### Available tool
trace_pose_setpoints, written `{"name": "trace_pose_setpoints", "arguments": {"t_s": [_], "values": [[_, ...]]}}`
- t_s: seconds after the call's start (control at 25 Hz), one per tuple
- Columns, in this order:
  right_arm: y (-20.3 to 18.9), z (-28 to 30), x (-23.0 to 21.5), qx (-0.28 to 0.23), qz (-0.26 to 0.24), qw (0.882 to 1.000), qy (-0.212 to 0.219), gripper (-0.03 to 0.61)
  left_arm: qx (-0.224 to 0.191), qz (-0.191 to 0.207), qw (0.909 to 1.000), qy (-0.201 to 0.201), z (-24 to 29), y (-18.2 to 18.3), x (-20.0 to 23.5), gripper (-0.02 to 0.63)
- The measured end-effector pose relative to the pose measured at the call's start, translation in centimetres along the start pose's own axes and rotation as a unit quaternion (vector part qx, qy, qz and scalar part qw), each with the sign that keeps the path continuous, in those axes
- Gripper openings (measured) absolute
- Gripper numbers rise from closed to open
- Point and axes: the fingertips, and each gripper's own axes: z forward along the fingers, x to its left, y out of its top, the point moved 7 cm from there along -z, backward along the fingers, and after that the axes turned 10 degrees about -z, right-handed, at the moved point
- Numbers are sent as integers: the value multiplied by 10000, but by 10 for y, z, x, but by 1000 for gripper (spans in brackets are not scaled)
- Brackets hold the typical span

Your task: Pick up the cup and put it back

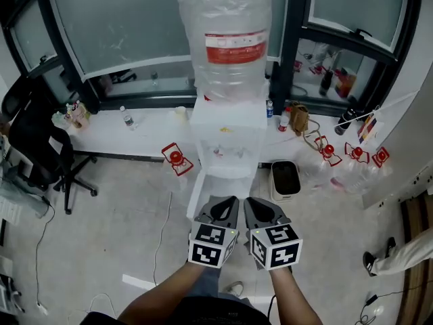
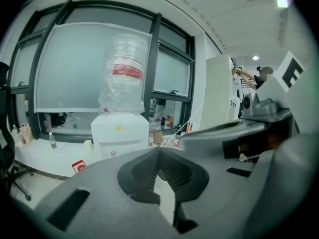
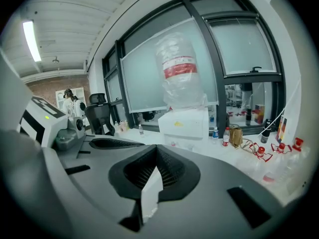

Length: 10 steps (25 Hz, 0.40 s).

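The cup (image 1: 180,114), as far as I can make it out, is the small pale one standing upright on the white worktop (image 1: 135,137), just left of the water dispenser (image 1: 229,137). It is small in every view, so I read it as a cup by shape alone. A little clear bottle (image 1: 127,117) stands further left of the dispenser on the same worktop, apart from the cup.

Both of my tongs hang in front of the dispenser's base, well short of it and well apart from the cup. The left tongs (image 1: 225,205) are closed with nothing between the jaws. The right tongs (image 1: 257,207) look the same, tips meeting and empty.

A cup standing beside the dispenser with both tongs empty would suit a cup waiting to be lifted, and equally a cup set back in its place. I can't settle which from here.

Either way, good handling is the same. I'd keep the cup in the head view, hold both tongs side by side and clear of the dispenser's front and its plastic-wrapped bottle (image 1: 226,39), and treat the cup as light and easily toppled. Any work near it is best done from the open side left of the dispenser, not across its front.
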Motion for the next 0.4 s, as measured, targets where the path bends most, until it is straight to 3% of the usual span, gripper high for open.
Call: {"name": "trace_pose_setpoints", "arguments": {"t_s": [0.4], "values": [[7,-8,7,-55,-117,9999,64,21,-88,55,9999,99,-13,8,-6,11]]}}
